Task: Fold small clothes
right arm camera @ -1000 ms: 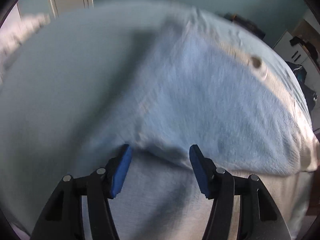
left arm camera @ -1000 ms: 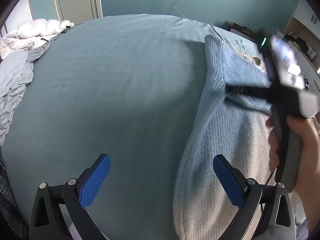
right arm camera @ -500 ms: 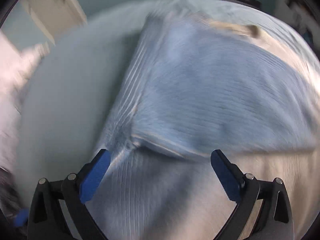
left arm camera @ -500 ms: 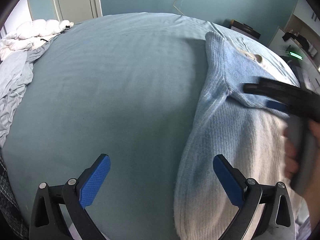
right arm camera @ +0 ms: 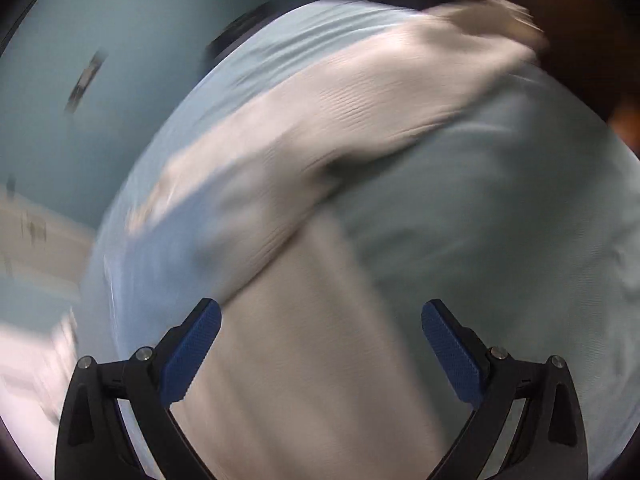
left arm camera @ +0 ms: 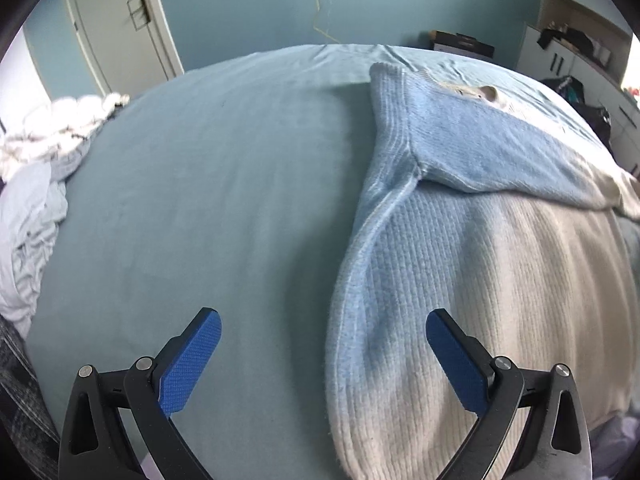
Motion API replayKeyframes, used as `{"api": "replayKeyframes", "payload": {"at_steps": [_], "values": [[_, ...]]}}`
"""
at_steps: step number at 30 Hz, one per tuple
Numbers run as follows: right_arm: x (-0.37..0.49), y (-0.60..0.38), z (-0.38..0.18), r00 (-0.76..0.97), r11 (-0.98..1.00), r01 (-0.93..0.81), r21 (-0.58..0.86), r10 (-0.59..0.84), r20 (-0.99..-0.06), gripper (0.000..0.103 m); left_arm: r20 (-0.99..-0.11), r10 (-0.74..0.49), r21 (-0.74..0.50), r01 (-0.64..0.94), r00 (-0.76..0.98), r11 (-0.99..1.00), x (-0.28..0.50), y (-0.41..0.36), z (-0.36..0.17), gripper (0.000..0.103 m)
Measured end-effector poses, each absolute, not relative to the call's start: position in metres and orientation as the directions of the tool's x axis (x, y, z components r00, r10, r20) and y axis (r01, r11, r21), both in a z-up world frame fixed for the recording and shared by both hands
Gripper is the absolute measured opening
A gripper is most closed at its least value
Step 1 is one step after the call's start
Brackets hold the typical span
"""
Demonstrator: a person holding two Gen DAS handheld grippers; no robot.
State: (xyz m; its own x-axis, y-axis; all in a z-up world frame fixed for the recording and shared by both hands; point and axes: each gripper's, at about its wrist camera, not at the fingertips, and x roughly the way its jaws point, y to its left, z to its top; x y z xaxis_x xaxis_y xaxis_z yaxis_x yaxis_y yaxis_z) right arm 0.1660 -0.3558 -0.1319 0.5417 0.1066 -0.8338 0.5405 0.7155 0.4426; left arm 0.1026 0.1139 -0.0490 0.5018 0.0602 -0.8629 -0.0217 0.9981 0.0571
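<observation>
Blue-white knit sweater (left arm camera: 460,264), sleeve folded across, flat

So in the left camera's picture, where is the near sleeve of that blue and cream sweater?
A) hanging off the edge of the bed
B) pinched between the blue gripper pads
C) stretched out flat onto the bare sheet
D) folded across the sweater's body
D: the sleeve lies folded across the body of the sweater, on the bed, and the left gripper is open and empty.

1 sweater (left arm camera: 460,264), 1 bed (left arm camera: 224,184), 1 crumpled sheet pile (left arm camera: 32,200), 2 claws: L (left arm camera: 323,364), R (right arm camera: 321,354)
</observation>
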Motion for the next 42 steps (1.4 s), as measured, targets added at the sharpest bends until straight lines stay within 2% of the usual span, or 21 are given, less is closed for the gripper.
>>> {"api": "replayKeyframes", "payload": {"at_steps": [6, 11, 14, 18, 23, 24, 25, 26, 27, 28, 29, 30, 33, 38, 40, 42], "values": [[0.155, -0.464, -0.106, 0.629, 0.598, 0.64, 0.483, -0.046, -0.776, 0.099, -0.83, 0.036, 0.07, 0.041, 0.556, 0.997, 0.094, 0.086, -0.045, 0.103], [0.182, -0.518, -0.097, 0.685, 0.549, 0.656, 0.518, -0.144, -0.714, 0.099, -0.801, 0.105, 0.197, 0.094, 0.589, 0.976, 0.093, 0.055, -0.049, 0.103], [0.208, -0.547, -0.1, 0.648, 0.537, 0.69, 0.485, -0.159, -0.745, 0.099, -0.8, 0.125, 0.23, 0.108, 0.587, 0.967, 0.097, 0.042, -0.055, 0.103], [0.257, -0.567, -0.131, 0.561, 0.532, 0.742, 0.408, -0.158, -0.813, 0.098, -0.84, 0.054, 0.147, 0.131, 0.539, 0.98, 0.105, 0.037, -0.064, 0.103], [0.284, -0.568, -0.129, 0.52, 0.546, 0.759, 0.354, -0.181, -0.835, 0.096, -0.851, 0.081, 0.138, 0.073, 0.519, 0.988, 0.114, 0.038, -0.074, 0.103], [0.287, -0.567, -0.128, 0.508, 0.552, 0.763, 0.337, -0.19, -0.84, 0.081, -0.854, 0.085, 0.139, 0.067, 0.514, 0.988, 0.116, 0.039, -0.075, 0.103], [0.295, -0.564, -0.126, 0.465, 0.571, 0.775, 0.273, -0.221, -0.857, 0.07, -0.855, 0.09, 0.139, 0.06, 0.511, 0.988, 0.118, 0.041, -0.076, 0.103], [0.3, -0.559, -0.124, 0.404, 0.584, 0.791, 0.184, -0.273, -0.873, 0.05, -0.857, 0.094, 0.137, 0.049, 0.507, 0.989, 0.12, 0.044, -0.077, 0.103], [0.303, -0.554, -0.125, 0.368, 0.594, 0.795, 0.122, -0.312, -0.876, 0.037, -0.859, 0.093, 0.133, 0.043, 0.504, 0.99, 0.121, 0.046, -0.078, 0.103], [0.306, -0.55, -0.122, 0.359, 0.607, 0.79, 0.089, -0.339, -0.87, 0.031, -0.861, 0.092, 0.127, 0.037, 0.5, 0.991, 0.122, 0.049, -0.078, 0.103], [0.308, -0.545, -0.117, 0.353, 0.616, 0.786, 0.056, -0.372, -0.858, 0.013, -0.864, 0.09, 0.121, 0.03, 0.496, 0.992, 0.122, 0.053, -0.079, 0.103], [0.31, -0.537, -0.108, 0.336, 0.621, 0.784, 0.004, -0.42, -0.843, 0.008, -0.866, 0.09, 0.116, 0.024, 0.491, 0.993, 0.122, 0.056, -0.08, 0.103], [0.317, -0.514, -0.074, 0.314, 0.624, 0.77, -0.135, -0.554, -0.771, 0.007, -0.87, 0.084, 0.105, 0.016, 0.485, 0.994, 0.121, 0.062, -0.081, 0.103], [0.332, -0.463, 0.002, 0.375, 0.633, 0.735, -0.243, -0.678, -0.632, 0.006, -0.853, 0.079, 0.089, -0.005, 0.515, 0.996, 0.115, 0.075, -0.066, 0.103], [0.344, -0.426, 0.035, 0.42, 0.644, 0.697, -0.314, -0.722, -0.55, 0.006, -0.847, 0.062, 0.065, -0.013, 0.528, 0.998, 0.112, 0.081, -0.059, 0.103], [0.355, -0.37, 0.068, 0.49, 0.646, 0.632, -0.428, -0.761, -0.425, 0.006, -0.841, 0.059, 0.055, -0.023, 0.538, 0.998, 0.109, 0.086, -0.052, 0.103]]}}
